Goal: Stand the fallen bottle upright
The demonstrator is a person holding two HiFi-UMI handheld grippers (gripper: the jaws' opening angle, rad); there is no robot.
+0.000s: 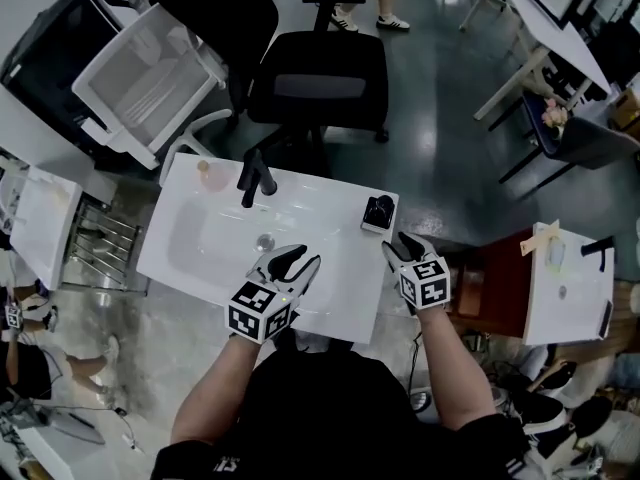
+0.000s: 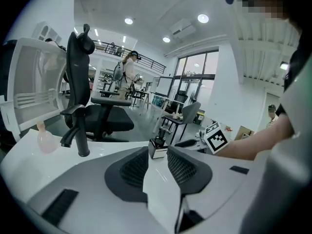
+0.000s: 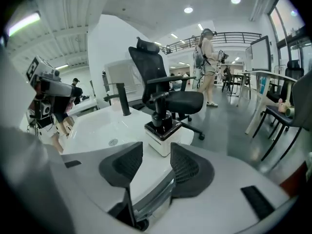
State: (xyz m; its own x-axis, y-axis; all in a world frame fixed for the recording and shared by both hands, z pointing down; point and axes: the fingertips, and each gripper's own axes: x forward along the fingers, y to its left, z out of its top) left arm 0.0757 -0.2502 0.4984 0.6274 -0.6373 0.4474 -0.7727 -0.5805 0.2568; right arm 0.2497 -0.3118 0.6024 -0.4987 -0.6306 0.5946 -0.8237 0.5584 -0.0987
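One white sink [image 1: 345, 288] lies under the left gripper [image 1: 298, 260] and right gripper [image 1: 399, 247], with a drain [image 1: 264, 240] in its basin ahead of the left one. Upright on the rim, the bottle [image 1: 378, 212] stands just beyond the right gripper's tips. Both forearms reach in side by side, grippers tilted down, jaws partly apart, gripping nothing.

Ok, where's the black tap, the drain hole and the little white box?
black tap [image 1: 252, 176]: head view, on its body.
drain hole [image 1: 265, 241]: head view, on its middle.
little white box [image 3: 158, 143]: right gripper view, on its front side.
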